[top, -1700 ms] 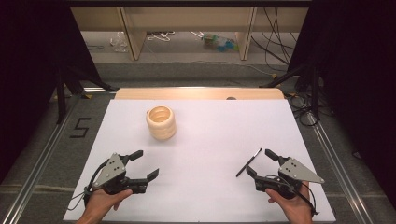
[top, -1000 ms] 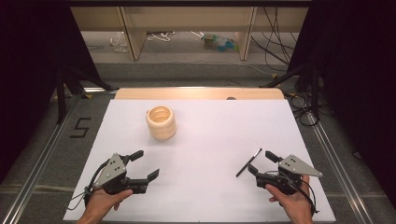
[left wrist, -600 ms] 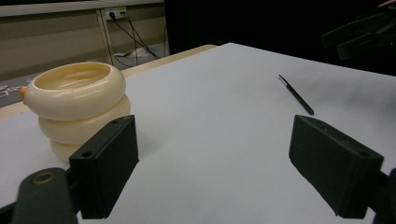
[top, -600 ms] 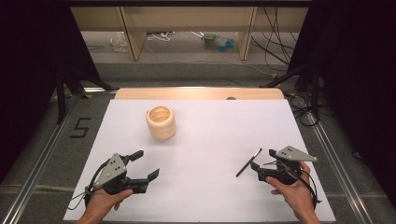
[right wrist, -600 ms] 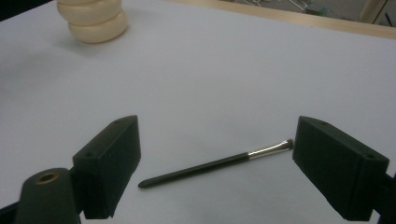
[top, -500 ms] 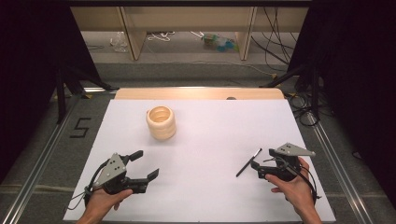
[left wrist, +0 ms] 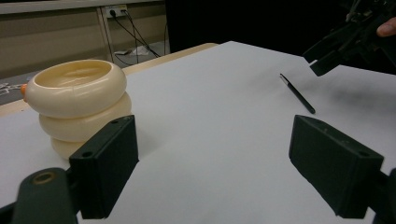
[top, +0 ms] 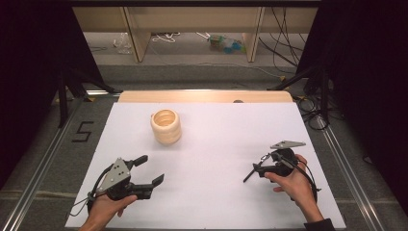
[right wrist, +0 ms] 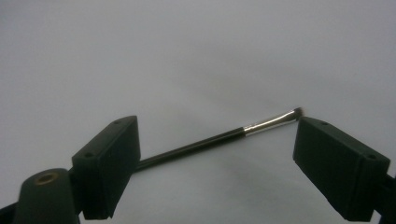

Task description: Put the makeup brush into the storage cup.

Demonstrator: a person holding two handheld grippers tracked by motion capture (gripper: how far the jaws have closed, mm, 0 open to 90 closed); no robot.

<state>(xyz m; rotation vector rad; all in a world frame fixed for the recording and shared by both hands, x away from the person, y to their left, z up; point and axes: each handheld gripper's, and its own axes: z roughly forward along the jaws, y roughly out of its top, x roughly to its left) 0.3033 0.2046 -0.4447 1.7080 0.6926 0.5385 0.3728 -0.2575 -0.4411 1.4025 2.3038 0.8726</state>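
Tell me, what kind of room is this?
Probably a lab recording bench: a white table walled by black curtains, loose cables on the floor behind, and two hand-held grippers.

This is a lab or recording studio, set up for data capture. A table (top: 211, 144) covered with a plain white sheet fills the middle, ringed by metal rails on the floor. Black curtains (top: 365, 72) hang at three and nine o'clock. At twelve o'clock, beyond a wooden edge strip (top: 202, 96), loose cables (top: 284, 43) trail over a grey floor beneath bare wooden bench legs (top: 137, 33). A taped number five (top: 82, 132) marks the floor at nine o'clock.
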